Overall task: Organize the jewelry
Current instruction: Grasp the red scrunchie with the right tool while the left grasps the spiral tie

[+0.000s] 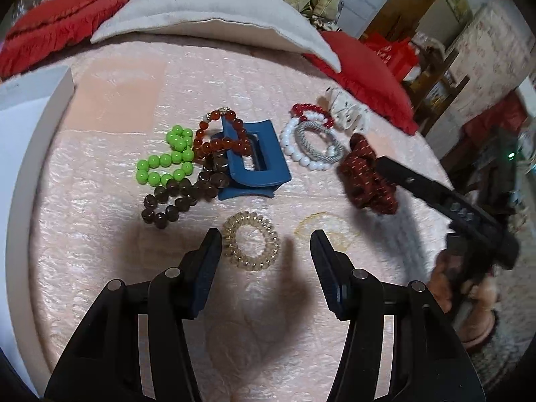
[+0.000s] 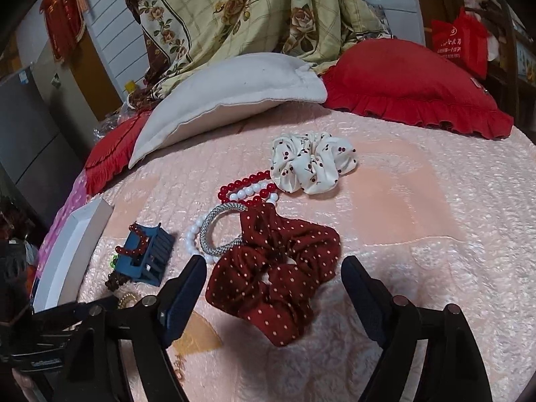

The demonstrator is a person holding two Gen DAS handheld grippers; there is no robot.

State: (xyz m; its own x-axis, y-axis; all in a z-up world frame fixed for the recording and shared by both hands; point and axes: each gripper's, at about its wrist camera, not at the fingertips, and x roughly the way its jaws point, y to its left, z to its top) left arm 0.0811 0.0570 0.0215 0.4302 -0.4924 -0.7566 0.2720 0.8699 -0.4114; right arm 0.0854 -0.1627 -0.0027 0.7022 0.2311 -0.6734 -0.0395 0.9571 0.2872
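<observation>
On the pink bedspread [image 1: 110,234], a clear coil hair tie [image 1: 251,246] lies between the fingertips of my left gripper [image 1: 266,238], which is open; its pads are not pressing the tie. Beyond lie green [image 1: 167,157], brown [image 1: 181,194] and amber [image 1: 221,140] bead bracelets and a blue hair claw [image 1: 258,167]. My right gripper [image 2: 273,263] is open astride a dark red dotted scrunchie [image 2: 278,278], with the pads off the cloth. Behind that scrunchie are a silver ring bracelet [image 2: 214,231], white beads [image 2: 194,234], red beads [image 2: 244,184] and a white cherry-print scrunchie [image 2: 311,160].
A white box [image 1: 33,107] stands at the left edge of the bed. A grey-white pillow [image 2: 234,90] and red frilled cushions [image 2: 412,83] line the far side, with a floral quilt [image 2: 268,10] behind. Furniture crowds the room to the right.
</observation>
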